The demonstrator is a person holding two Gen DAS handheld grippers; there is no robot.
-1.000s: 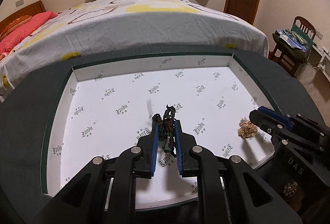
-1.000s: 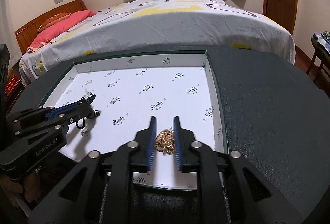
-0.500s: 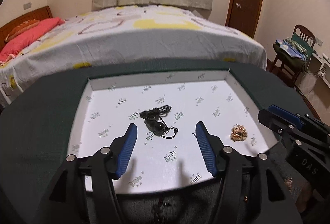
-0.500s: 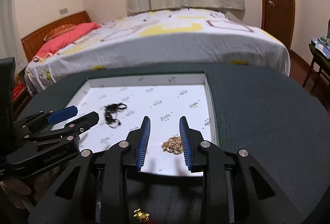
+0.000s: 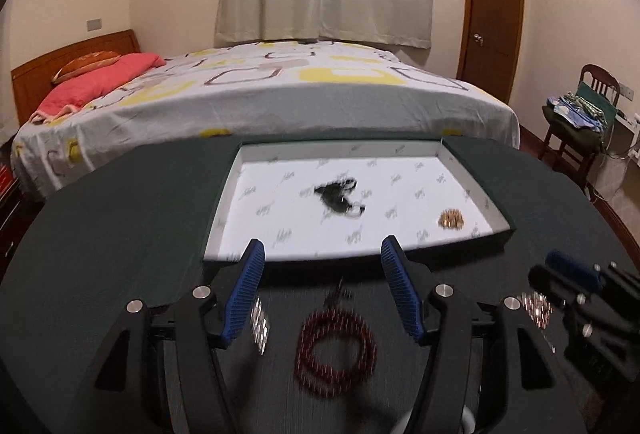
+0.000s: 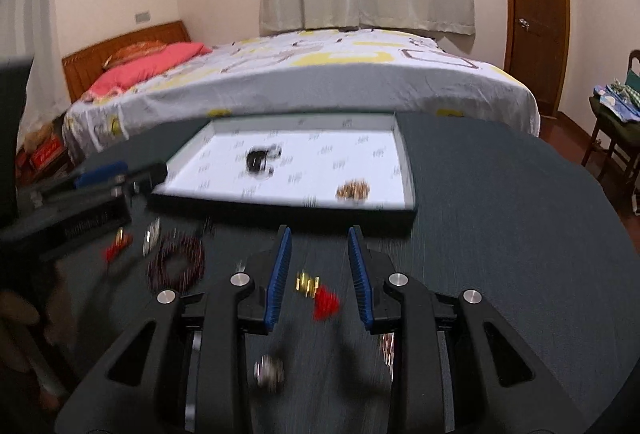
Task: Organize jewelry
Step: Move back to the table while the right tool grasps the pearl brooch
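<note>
Now both of my tongs are back over the dark tabletop (image 5: 100, 234), short of the tray (image 5: 496, 210), and neither holds anything. My left gripper (image 5: 322, 288) has its jaws spread wide, with nothing between them; they sprang apart about a second ago and have held that width since. My right gripper (image 6: 318, 276) stands at a narrower gap, also bare, after letting go about a second ago.

What could go wrong: the loose pieces lie close together under me, and both views are smeared with motion, so I could come down on two at once. The red bead loop (image 5: 335, 350) sits right below my left jaws with a small silvery piece (image 5: 259, 324) just beside it (I cannot tell what that one is). A sloppy pinch would snag both, or drag the coil across the table. My right jaws straddle a small gold-and-red piece (image 6: 318, 294), which could skid away if one pad touches first.

In the tray, the black cord necklace (image 5: 340, 194) lies bunched in a dark tangle near the middle, and the gold chain (image 5: 451, 219) sits heaped near the right wall, the two well apart.
</note>
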